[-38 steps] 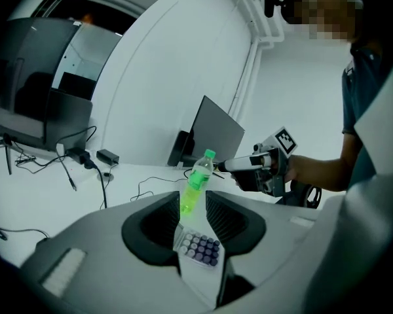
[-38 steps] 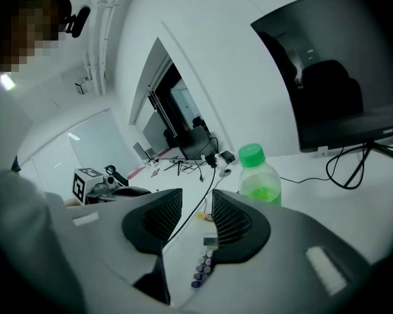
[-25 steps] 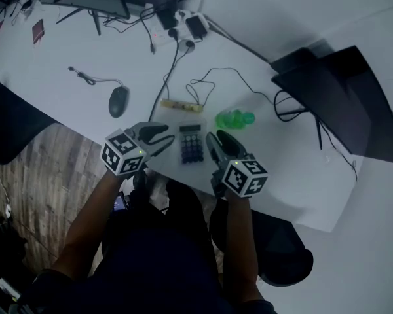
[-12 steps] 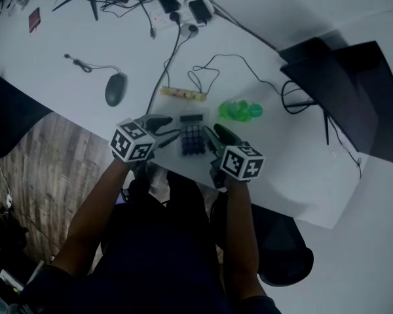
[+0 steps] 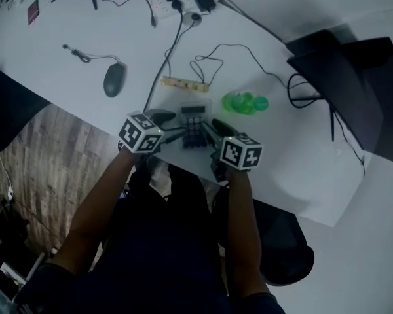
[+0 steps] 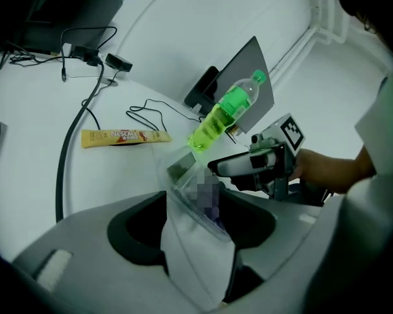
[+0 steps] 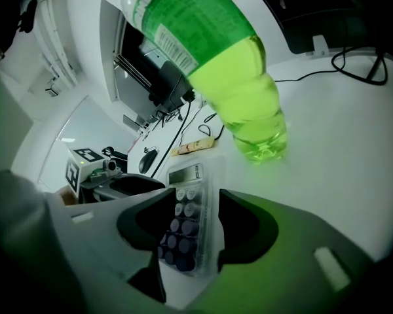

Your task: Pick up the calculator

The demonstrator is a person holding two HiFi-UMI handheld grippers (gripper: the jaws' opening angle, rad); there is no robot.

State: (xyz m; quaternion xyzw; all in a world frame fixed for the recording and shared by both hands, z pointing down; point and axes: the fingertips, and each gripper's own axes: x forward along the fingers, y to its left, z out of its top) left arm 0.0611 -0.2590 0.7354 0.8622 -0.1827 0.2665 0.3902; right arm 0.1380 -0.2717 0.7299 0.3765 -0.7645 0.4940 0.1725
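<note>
White tabletop [image 5: 275, 150] is carrying the calculator [image 5: 194, 124] at centre frame, near its lower edge, with a green bottle [image 5: 244, 102] just to the upper right and a sachet [image 5: 182, 84] above it. Compared with a second ago, both grippers are sitting lower and closer in: the left gripper [image 5: 173, 127] is opening its jaws from nearly together, the right gripper [image 5: 211, 129] is holding its jaws apart, and each is framing the calculator without pressing on it. Judging from this, the approach is ending, while closing and lifting are still pending.
</note>
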